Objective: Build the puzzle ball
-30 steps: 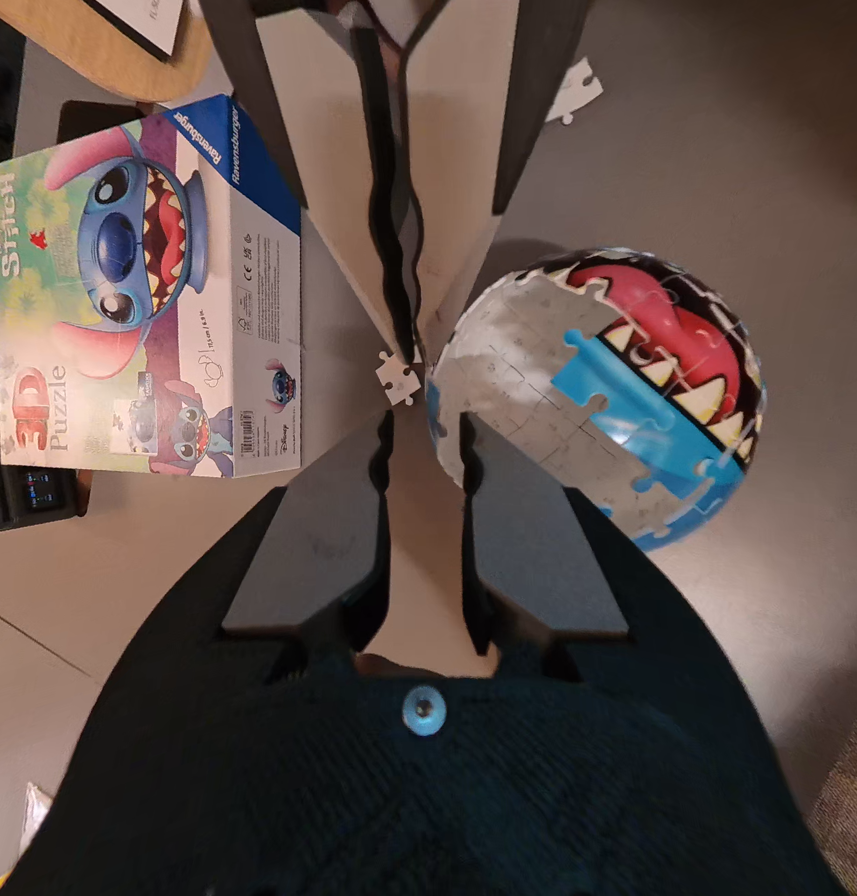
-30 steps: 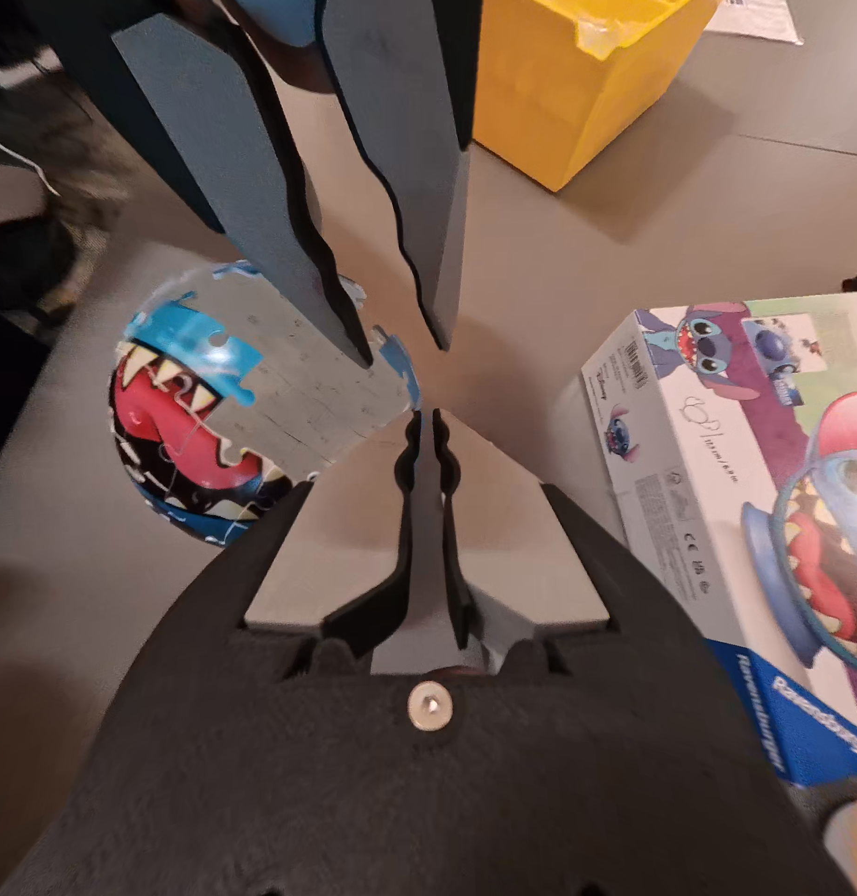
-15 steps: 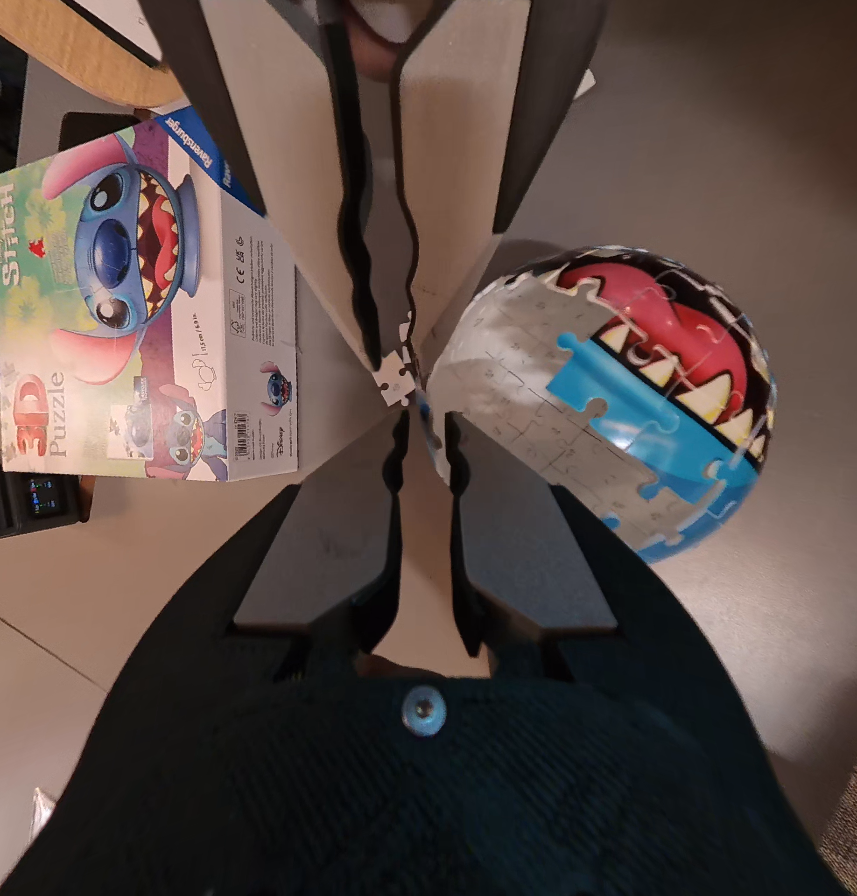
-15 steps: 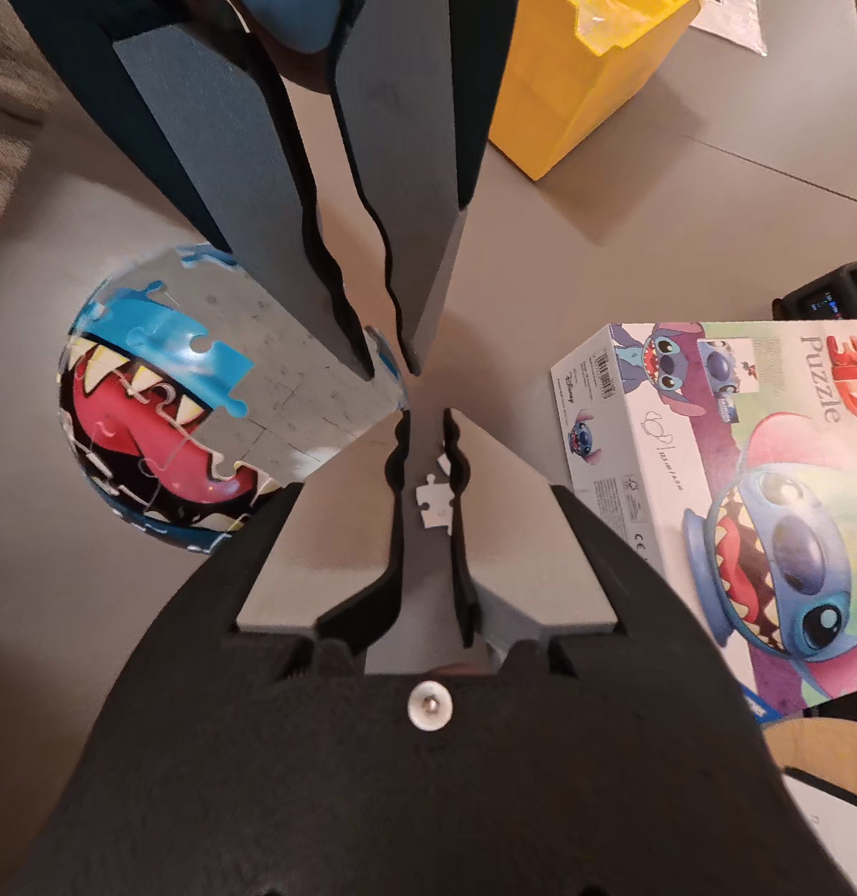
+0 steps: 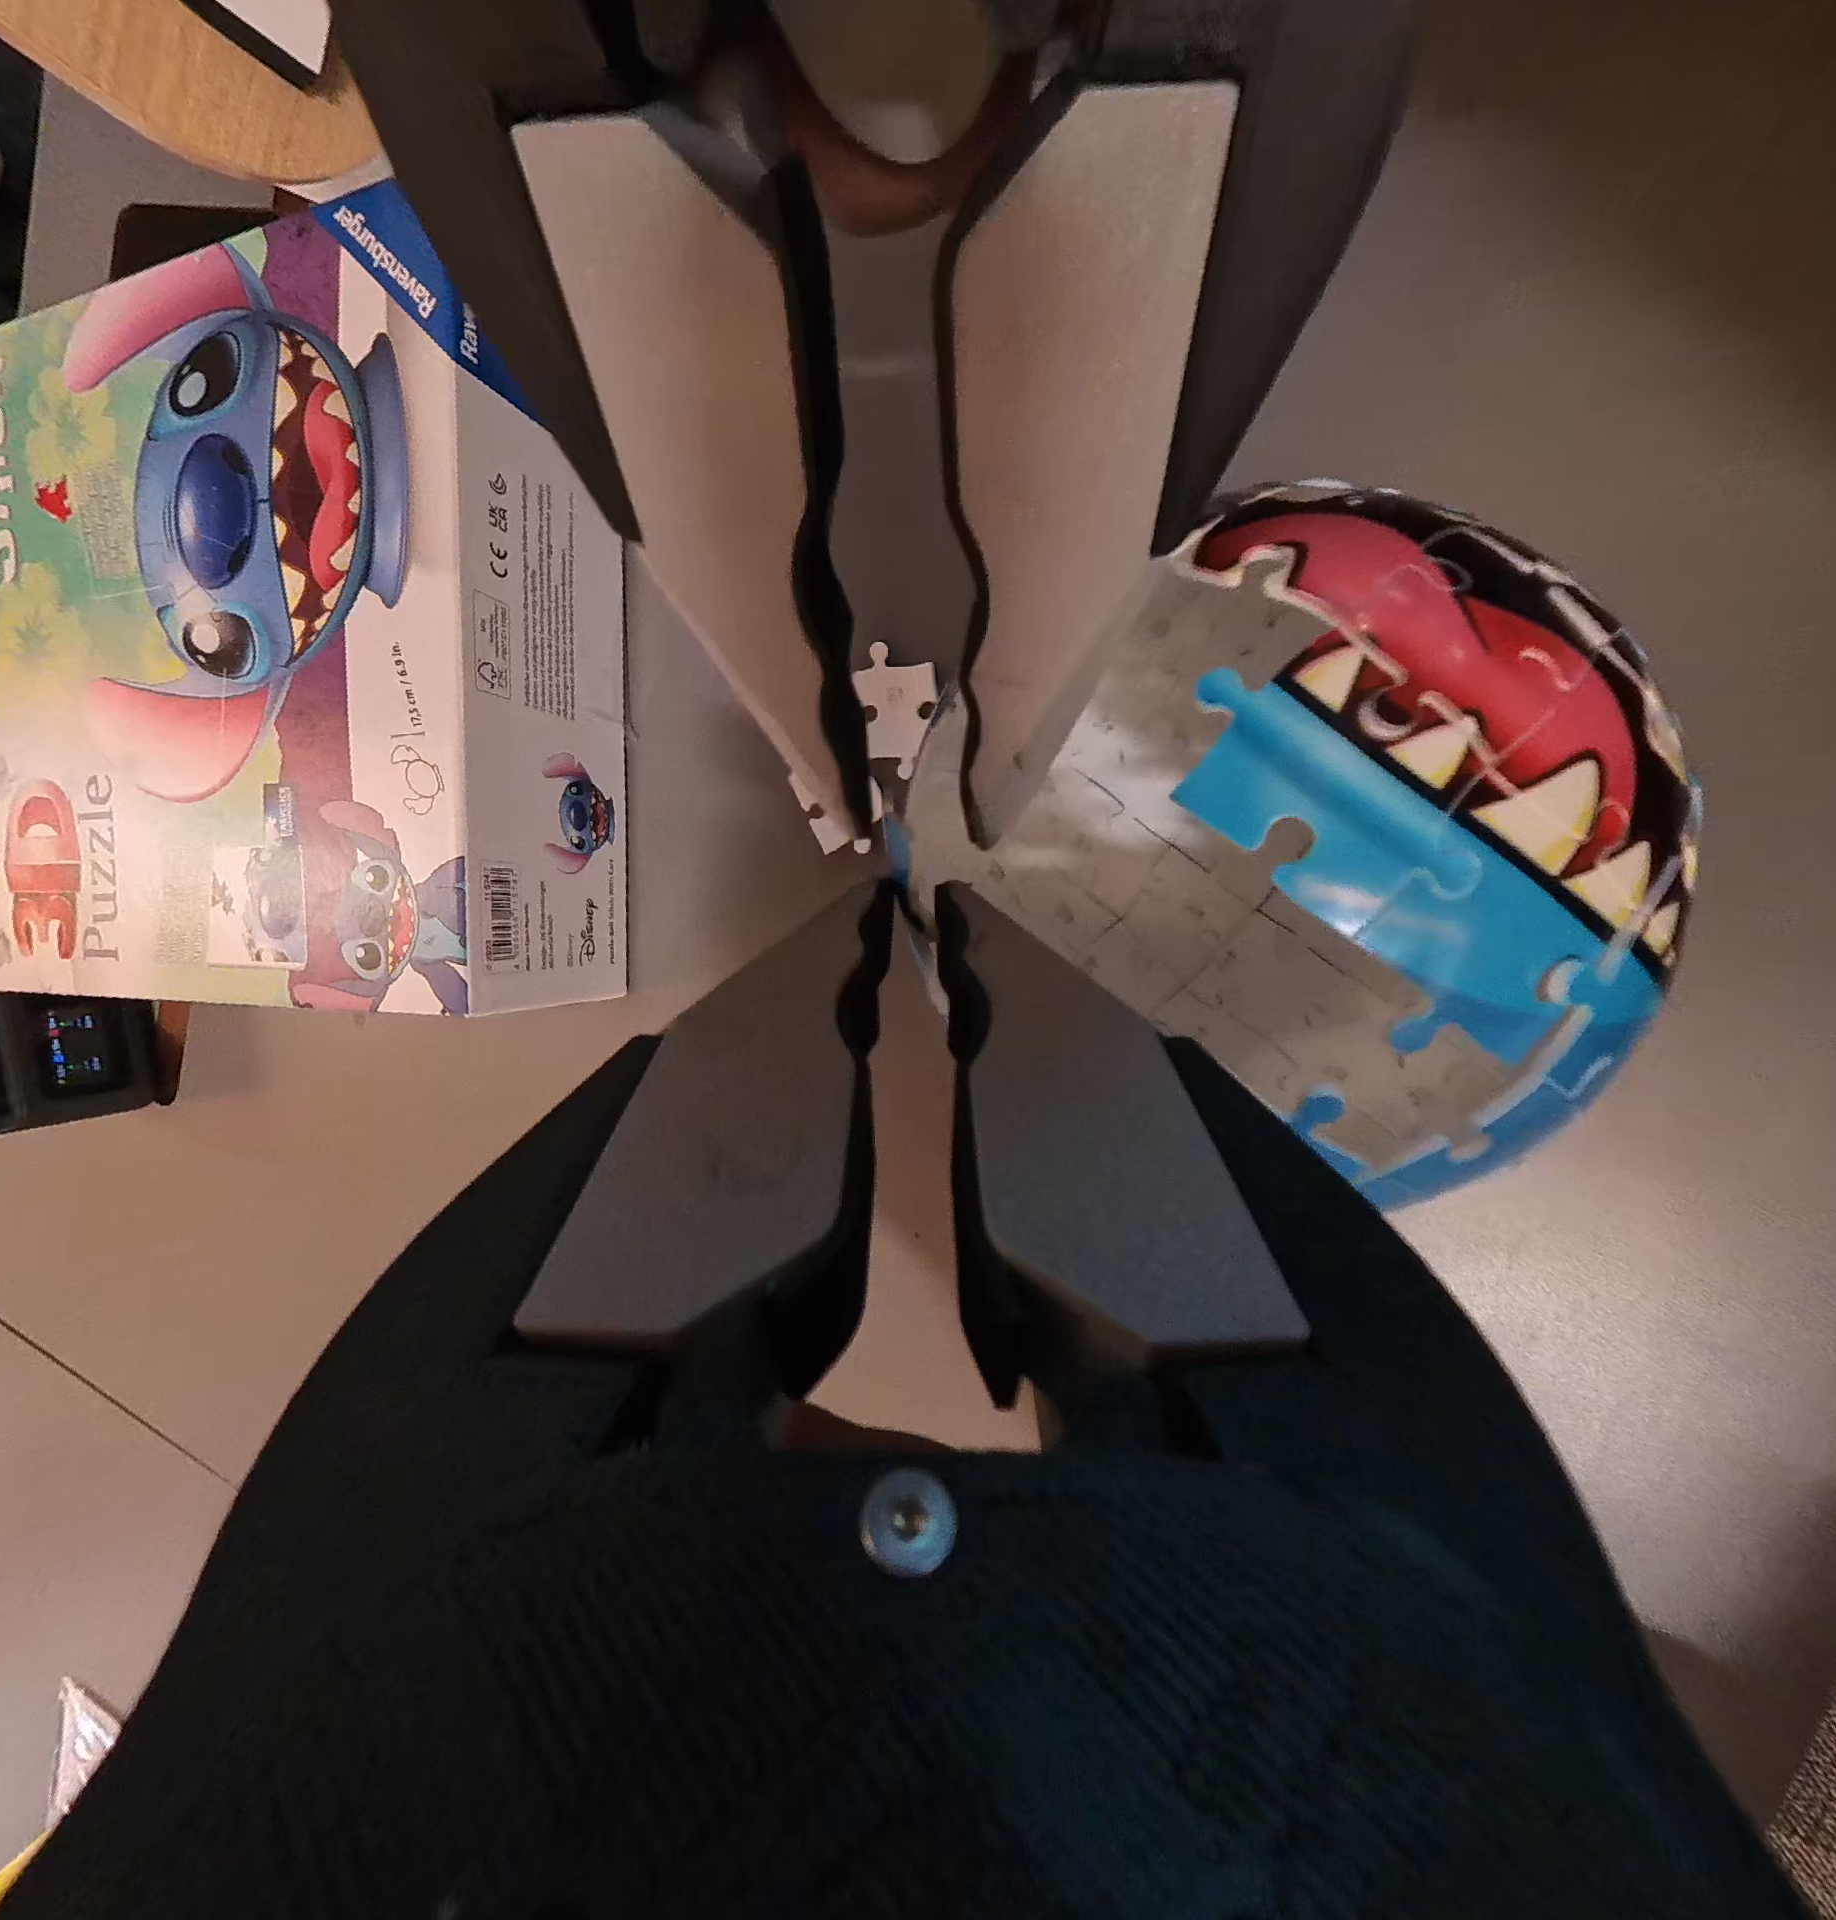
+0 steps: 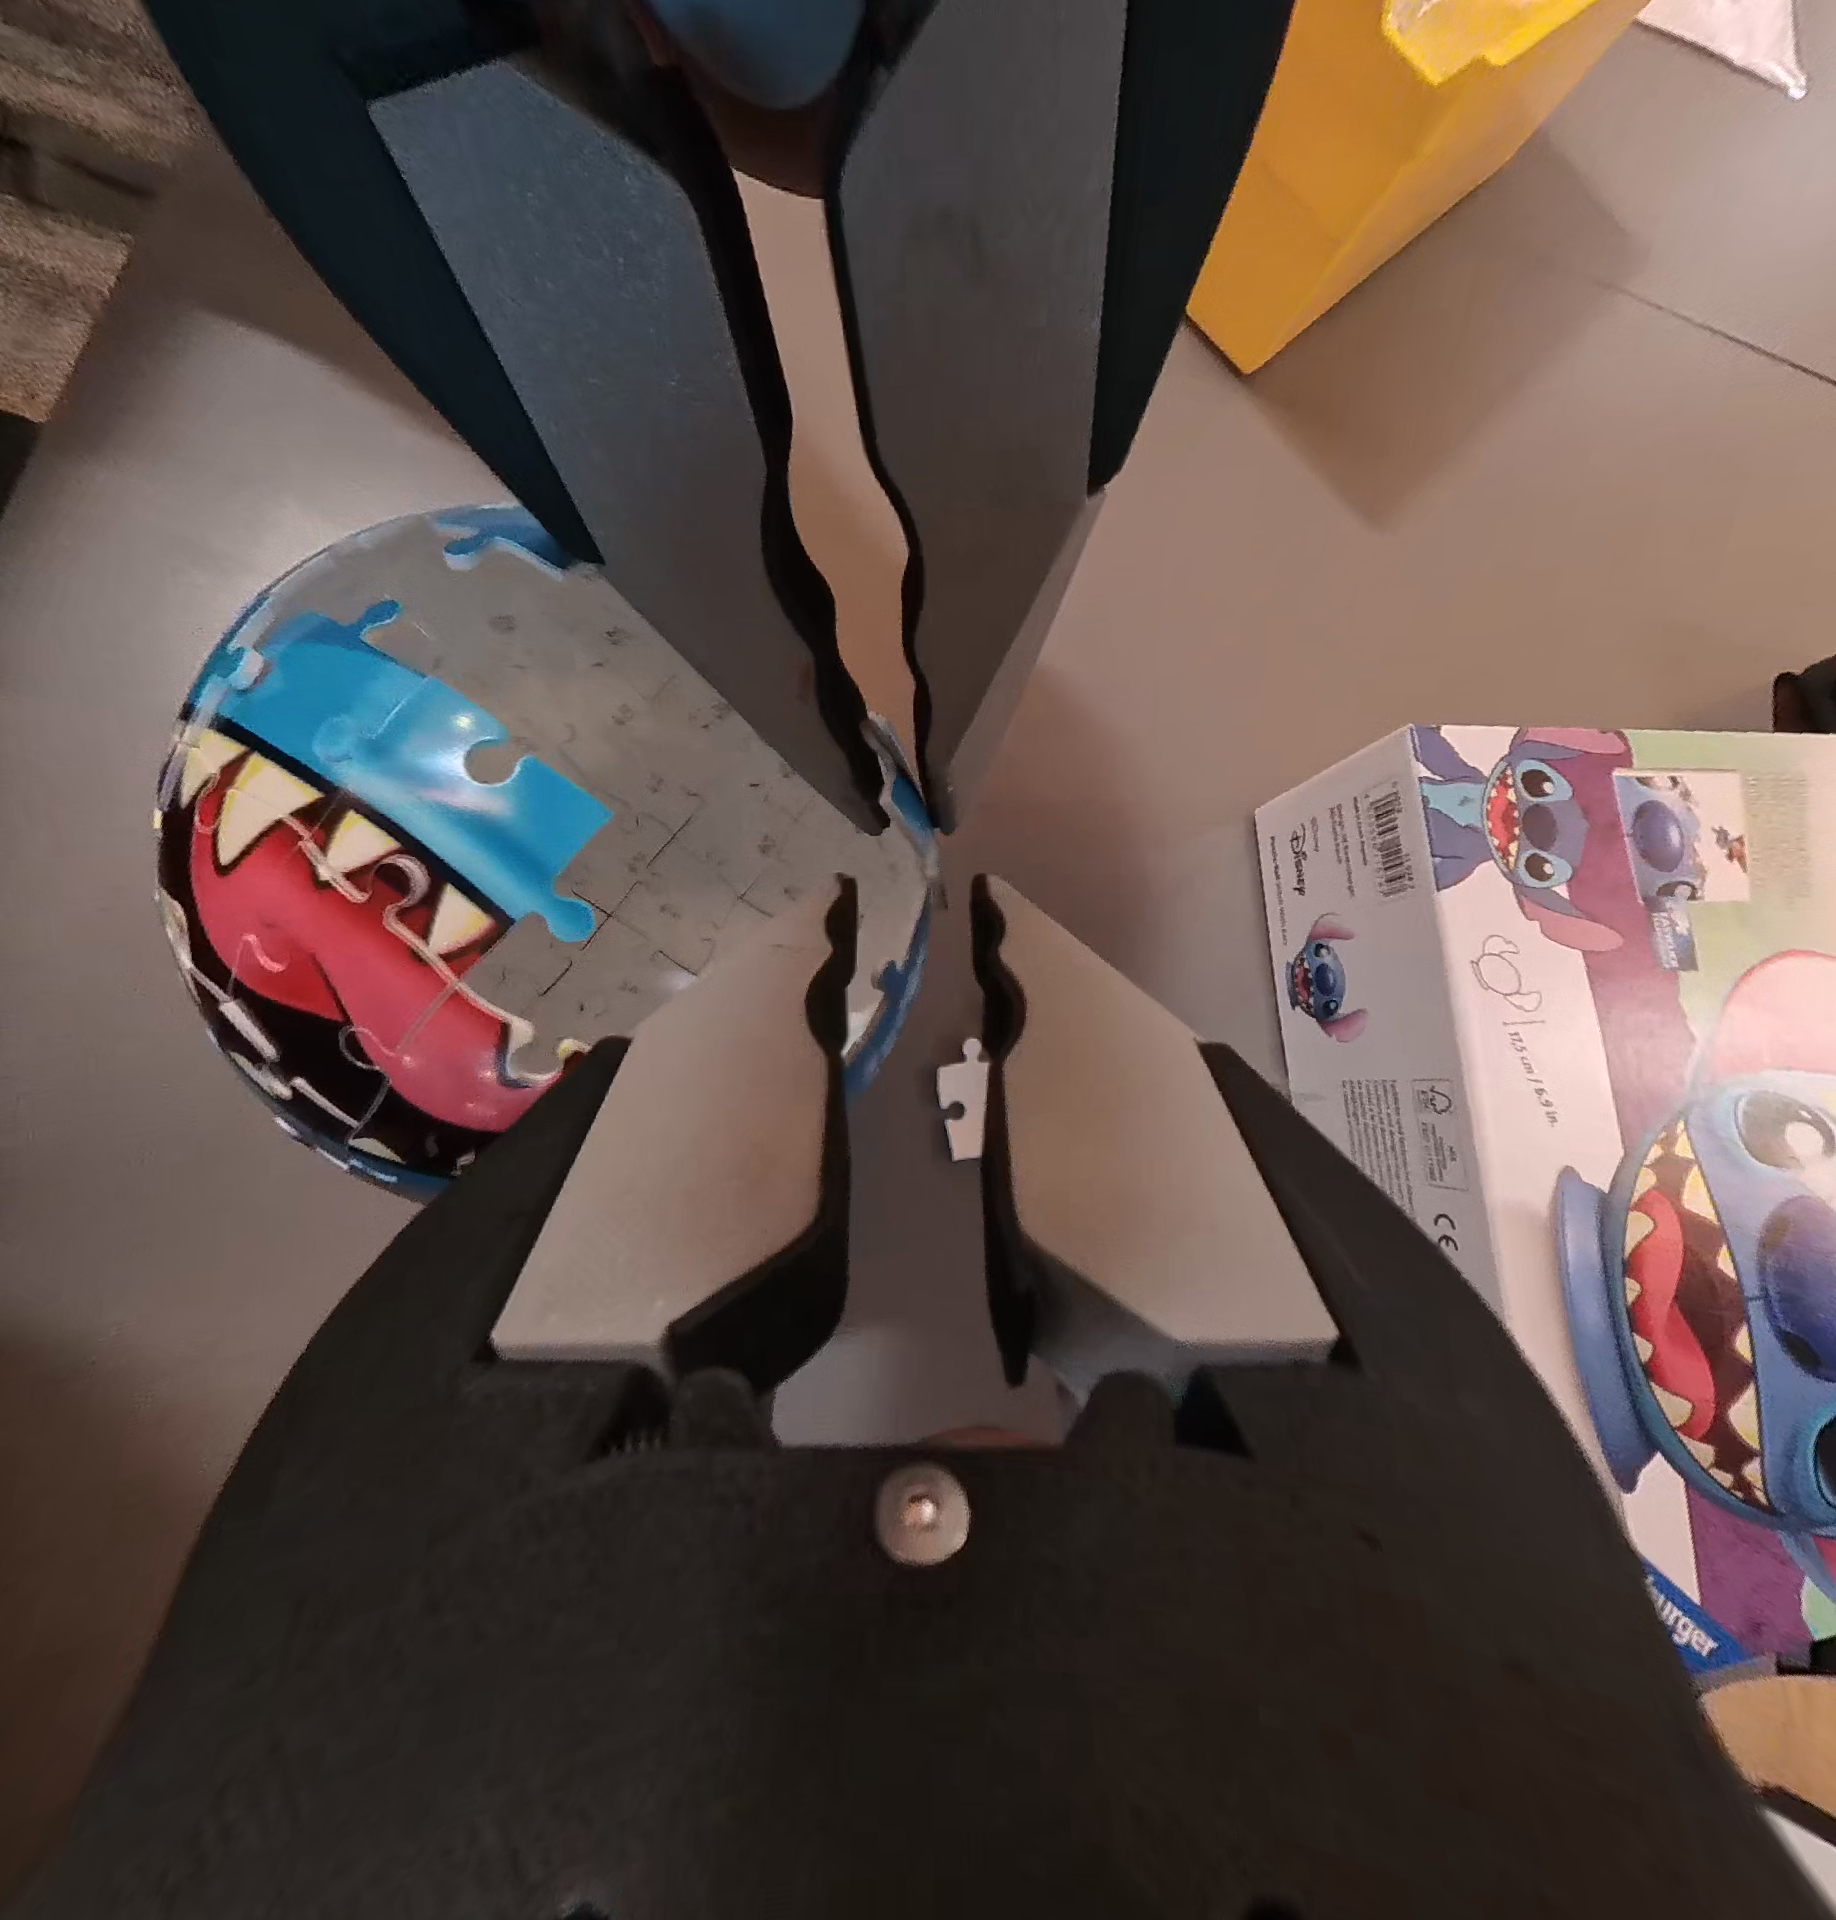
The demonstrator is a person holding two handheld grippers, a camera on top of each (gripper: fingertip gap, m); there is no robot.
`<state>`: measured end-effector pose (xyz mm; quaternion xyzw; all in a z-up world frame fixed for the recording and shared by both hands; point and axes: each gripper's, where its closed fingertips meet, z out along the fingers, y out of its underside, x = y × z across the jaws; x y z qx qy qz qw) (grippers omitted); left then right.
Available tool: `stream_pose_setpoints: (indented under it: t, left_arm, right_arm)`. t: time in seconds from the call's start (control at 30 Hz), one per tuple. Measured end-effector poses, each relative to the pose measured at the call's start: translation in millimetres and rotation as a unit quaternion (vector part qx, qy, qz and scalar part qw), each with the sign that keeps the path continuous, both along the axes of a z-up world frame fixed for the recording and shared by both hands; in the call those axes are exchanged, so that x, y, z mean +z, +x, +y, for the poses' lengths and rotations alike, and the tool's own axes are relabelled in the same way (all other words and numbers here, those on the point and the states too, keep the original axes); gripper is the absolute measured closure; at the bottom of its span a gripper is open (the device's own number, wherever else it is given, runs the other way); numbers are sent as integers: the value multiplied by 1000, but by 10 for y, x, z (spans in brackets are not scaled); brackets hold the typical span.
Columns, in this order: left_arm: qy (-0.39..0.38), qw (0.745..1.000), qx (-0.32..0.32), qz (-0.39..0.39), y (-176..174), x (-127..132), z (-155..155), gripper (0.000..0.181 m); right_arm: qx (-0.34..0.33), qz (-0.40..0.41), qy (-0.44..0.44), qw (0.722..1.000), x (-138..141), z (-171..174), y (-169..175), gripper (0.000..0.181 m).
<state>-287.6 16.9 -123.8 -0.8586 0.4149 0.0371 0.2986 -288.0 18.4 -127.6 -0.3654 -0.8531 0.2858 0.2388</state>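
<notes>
left wrist view: left gripper point(image 5: 914, 899) nearly closed, pinching rim of ball point(image 5: 1413, 831) on table – thin shell, light, likely flexes; grip edge only. loose piece point(image 5: 893, 701) beyond.
right wrist view: right gripper point(image 6: 909, 883) part open, empty – piece point(image 6: 964, 1112) on table between fingers, slippery flat.

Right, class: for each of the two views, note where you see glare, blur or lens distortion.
Left wrist view: a white glare streak on the ball's blue band, its lower edge blurred, and the box bowed by the wide lens. Right wrist view: a glare spot on the ball's blue band, and the carpet soft at the top-left corner.
</notes>
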Motion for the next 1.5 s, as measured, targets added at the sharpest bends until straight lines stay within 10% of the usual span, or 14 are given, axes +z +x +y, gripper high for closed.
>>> stream_pose_setpoints:
  t: [1.5]
  left_arm:
    - [-6,1000,-3,2,5,-64,-29,176]
  right_arm:
    - [5,15,31,999,-61,6,-21,181]
